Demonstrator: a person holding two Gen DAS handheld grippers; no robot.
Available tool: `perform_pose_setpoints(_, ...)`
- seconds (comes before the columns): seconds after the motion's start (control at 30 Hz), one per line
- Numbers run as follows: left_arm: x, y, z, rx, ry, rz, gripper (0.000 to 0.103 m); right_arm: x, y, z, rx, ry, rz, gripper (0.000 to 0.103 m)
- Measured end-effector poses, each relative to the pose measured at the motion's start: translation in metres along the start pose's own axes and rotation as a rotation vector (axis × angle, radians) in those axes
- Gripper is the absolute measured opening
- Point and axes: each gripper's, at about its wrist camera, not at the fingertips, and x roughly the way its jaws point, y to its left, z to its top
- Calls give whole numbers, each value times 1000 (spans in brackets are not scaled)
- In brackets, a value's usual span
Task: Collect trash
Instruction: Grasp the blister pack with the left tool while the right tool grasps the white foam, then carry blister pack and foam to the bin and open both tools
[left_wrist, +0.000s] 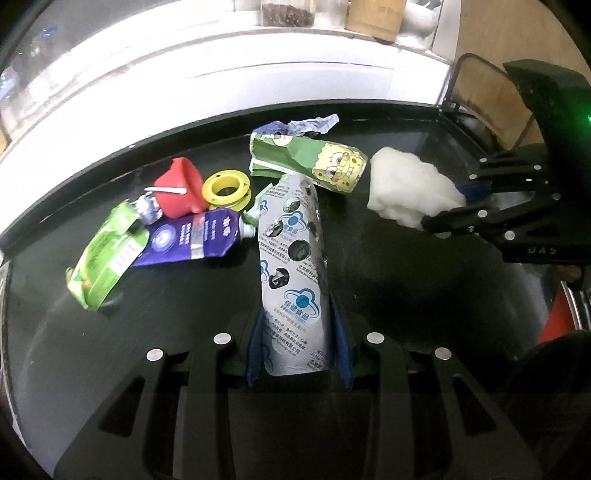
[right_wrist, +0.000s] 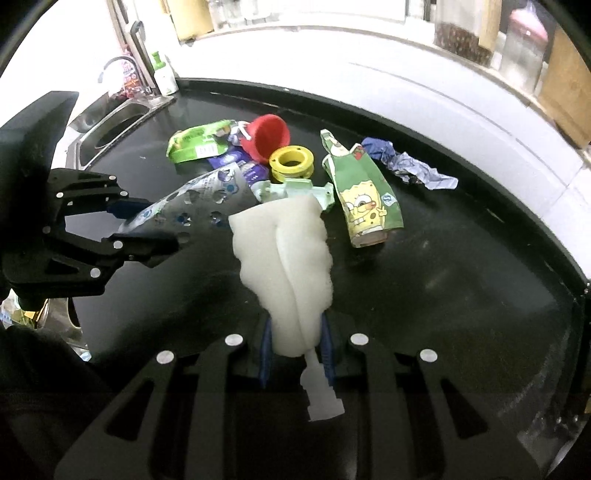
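Far left on the dark glossy counter (left_wrist: 406, 280): crumpled green snack wrapper (left_wrist: 105, 258), flattened purple tube (left_wrist: 192, 240), red plastic cup on its side (left_wrist: 181, 186), yellow tape spool (left_wrist: 227, 189). Centre: silver-white printed foil pouch (left_wrist: 293, 273), clamped at its near end between the jaws of the left gripper (left_wrist: 299, 347), far end just beside the green cartoon-printed carton (left_wrist: 314, 158). Beyond that, crumpled blue-white paper (left_wrist: 314, 123). Right: white foam wad (right_wrist: 291, 266), pinched between the jaws of the right gripper (right_wrist: 295, 350), held near the pile.

Pick-up step apparently done for two pieces, both lifted or lifting. Next, probably: carry each to a bin, none in view, then release and return for the remaining litter.
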Motion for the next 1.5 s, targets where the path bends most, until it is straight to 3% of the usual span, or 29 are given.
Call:
perform_pose_setpoints(0.4, -43, 1, -31, -61, -30, 75, 32, -31, 32, -3, -25, -38, -11, 22)
perform_pose_setpoints(0.53, -73, 20, -44, -152, -66, 148, 32, -40, 59, 16, -60, -67, 6, 22)
perform_pose_setpoints(0.7, -130, 59, -81, -318, -108, 294, 32, -43, 125, 52, -149, -108, 94, 22)
perform_pose_setpoints(0.87, -185, 96, -142, -478, -109, 456, 32, -31, 212, 83, -281, -107, 215, 22)
perform_pose_setpoints(1.13, -254, 141, -279, -774, -48, 678, 32, 3, 379, 98, -479, -56, 418, 22)
perform_pose_setpoints(1.33, -276, 164, -382, -977, 0, 767, 32, 36, 498, 88, -604, 23, 519, 22)
perform_pose_setpoints(1.5, -267, 189, -457, -1119, 3, 771, 32, 81, 581, 70, -676, 100, 553, 22)
